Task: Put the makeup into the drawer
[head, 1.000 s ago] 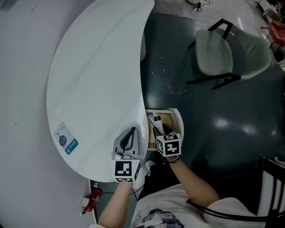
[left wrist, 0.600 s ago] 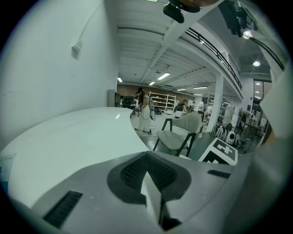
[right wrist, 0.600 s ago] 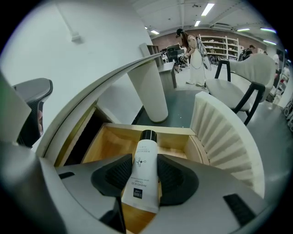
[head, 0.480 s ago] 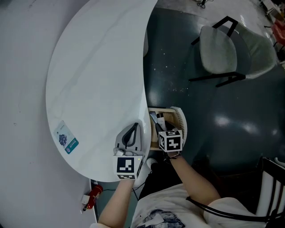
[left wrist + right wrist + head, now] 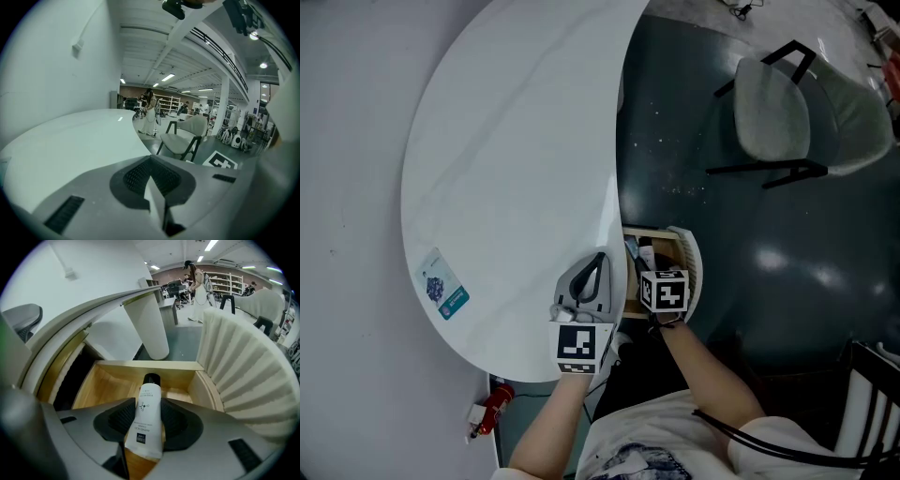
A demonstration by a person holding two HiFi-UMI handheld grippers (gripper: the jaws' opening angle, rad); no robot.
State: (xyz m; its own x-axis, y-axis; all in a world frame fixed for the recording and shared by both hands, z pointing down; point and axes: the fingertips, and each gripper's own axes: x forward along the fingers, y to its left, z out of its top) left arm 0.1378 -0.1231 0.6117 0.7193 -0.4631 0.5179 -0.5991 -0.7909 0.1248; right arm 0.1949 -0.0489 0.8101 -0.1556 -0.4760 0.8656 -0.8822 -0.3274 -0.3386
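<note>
My right gripper (image 5: 647, 265) hangs over the open wooden drawer (image 5: 664, 234), pointing steeply down into it. It is shut on a white makeup tube (image 5: 146, 414) with a black cap (image 5: 151, 379); the cap end points at the drawer's far wall. The tube sits between the dark pads (image 5: 117, 422). The right gripper view shows the drawer's wooden floor (image 5: 110, 380) just below the tube and its ribbed white front (image 5: 243, 373) at the right. My left gripper (image 5: 596, 262) rests on the white table (image 5: 506, 169) near its edge, jaws shut and holding nothing (image 5: 157, 190).
A pale chair (image 5: 773, 117) stands on the dark floor beyond the drawer. The table's white leg (image 5: 150, 329) rises behind the drawer. A small printed card (image 5: 442, 289) lies on the table at the left. A red object (image 5: 492, 405) sits below the table edge.
My right gripper has sunk lower toward the drawer with the tube still in it. The left gripper has stayed put on the table.
</note>
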